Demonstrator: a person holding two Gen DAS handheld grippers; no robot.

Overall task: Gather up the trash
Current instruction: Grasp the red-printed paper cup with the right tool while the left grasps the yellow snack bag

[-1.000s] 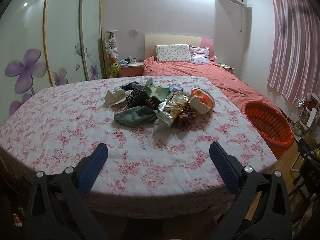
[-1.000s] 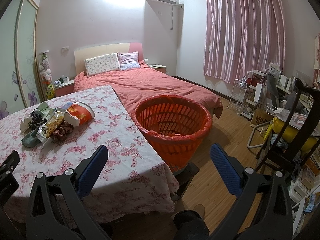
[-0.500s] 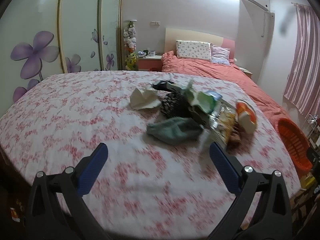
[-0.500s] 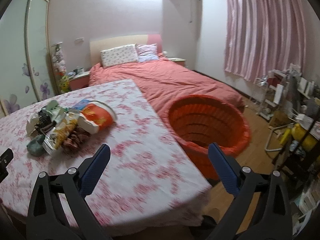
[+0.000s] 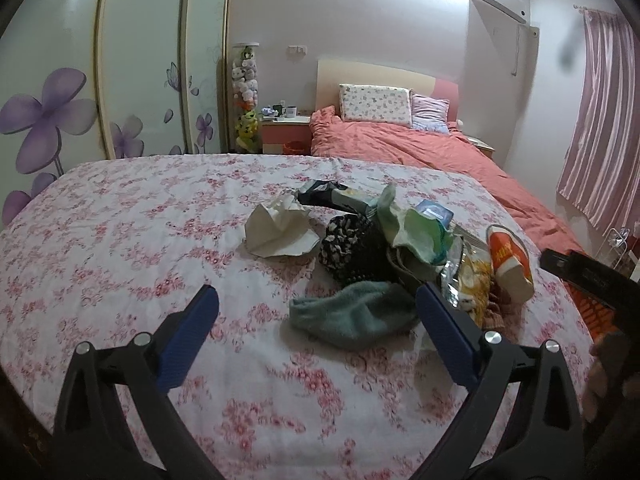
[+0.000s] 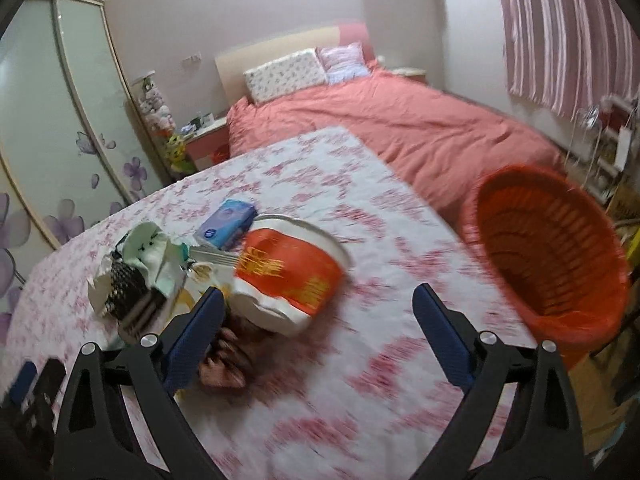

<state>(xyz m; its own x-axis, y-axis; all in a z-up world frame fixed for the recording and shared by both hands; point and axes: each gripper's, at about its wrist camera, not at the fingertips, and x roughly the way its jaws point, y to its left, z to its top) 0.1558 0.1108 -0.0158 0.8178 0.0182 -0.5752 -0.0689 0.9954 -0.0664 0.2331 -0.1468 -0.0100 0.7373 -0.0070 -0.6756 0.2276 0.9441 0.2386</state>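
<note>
A heap of trash and clothing lies on the flower-print table [image 5: 120,248]. In the left wrist view I see a crumpled white tissue [image 5: 280,228], a teal sock [image 5: 352,314], a black-and-white patterned cloth [image 5: 352,246], a pale green cloth [image 5: 416,228], a shiny snack bag [image 5: 466,270] and an orange-and-white paper cup [image 5: 510,258] on its side. My left gripper [image 5: 316,322] is open just short of the sock. My right gripper [image 6: 316,318] is open, above the table next to the cup [image 6: 292,272]. A blue packet [image 6: 226,222] lies behind the cup. The orange basket [image 6: 552,248] stands off the table's right edge.
A bed with a salmon cover [image 6: 400,120] lies beyond the table. Sliding wardrobe doors with purple flowers [image 5: 60,120] stand on the left. Pink curtains [image 6: 568,28] and a cluttered rack [image 6: 608,152] are on the right. The right gripper's body [image 5: 592,276] shows at the left view's right edge.
Both grippers have moved forward toward the heap, and it looks much larger. The right gripper has swung left, from facing the basket to facing the cup. Both stay open.
</note>
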